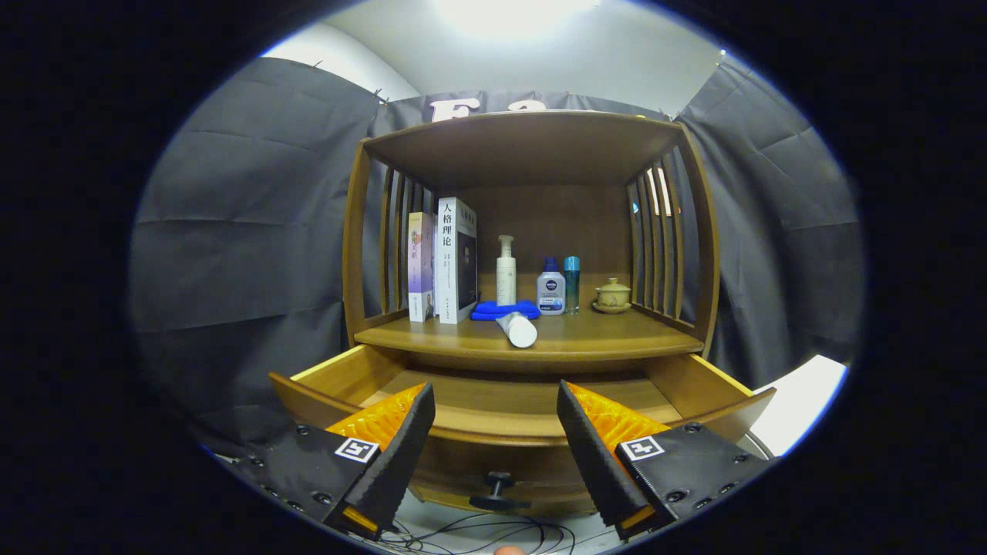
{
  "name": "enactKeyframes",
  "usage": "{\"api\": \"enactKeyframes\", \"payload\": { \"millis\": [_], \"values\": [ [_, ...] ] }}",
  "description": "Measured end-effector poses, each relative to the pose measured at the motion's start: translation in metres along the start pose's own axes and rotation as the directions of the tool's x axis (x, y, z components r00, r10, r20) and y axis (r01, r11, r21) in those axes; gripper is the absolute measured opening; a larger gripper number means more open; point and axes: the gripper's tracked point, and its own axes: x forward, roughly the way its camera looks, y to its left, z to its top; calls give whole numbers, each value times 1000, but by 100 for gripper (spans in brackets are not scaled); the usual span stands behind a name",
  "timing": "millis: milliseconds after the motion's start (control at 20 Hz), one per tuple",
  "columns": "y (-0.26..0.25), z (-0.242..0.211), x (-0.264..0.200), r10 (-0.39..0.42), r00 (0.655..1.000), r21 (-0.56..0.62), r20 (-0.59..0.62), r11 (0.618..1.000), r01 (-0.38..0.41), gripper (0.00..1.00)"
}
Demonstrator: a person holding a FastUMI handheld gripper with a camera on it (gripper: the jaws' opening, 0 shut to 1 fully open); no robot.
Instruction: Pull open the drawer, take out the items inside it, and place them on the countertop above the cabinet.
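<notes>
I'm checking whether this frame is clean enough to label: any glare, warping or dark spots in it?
In the gripper view, an overhead light blows out to white above the cabinet; the fisheye bows the open drawer front and cabinet sides; the shelf items, such as the books, look sharp; the drawer's interior sits in shade; the open gripper hovers over it.

My gripper point(496, 412) hangs with its fingers spread wide, holding nothing, just in front of the pulled-out drawer point(509, 405). The drawer's knob point(499, 491) sits below, between my fingers. Beyond them, on the countertop point(601, 337), a white tube point(517, 329) lies near the front edge, with a blue cloth point(505, 310), bottles point(550, 287), books point(455, 260) and a lidded cup point(613, 295) behind it.
</notes>
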Motion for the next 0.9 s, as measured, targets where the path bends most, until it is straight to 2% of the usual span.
{"api": "enactKeyframes", "payload": {
  "millis": [200,450,900],
  "values": [
    [-6,-39,-6,-26,999,21,-46,999,27,98],
    [-9,-88,-2,-50,991,-19,-122,999,48,98],
    [-9,-92,8,-134,988,-93,-72,987,127,99]
  ]
}}
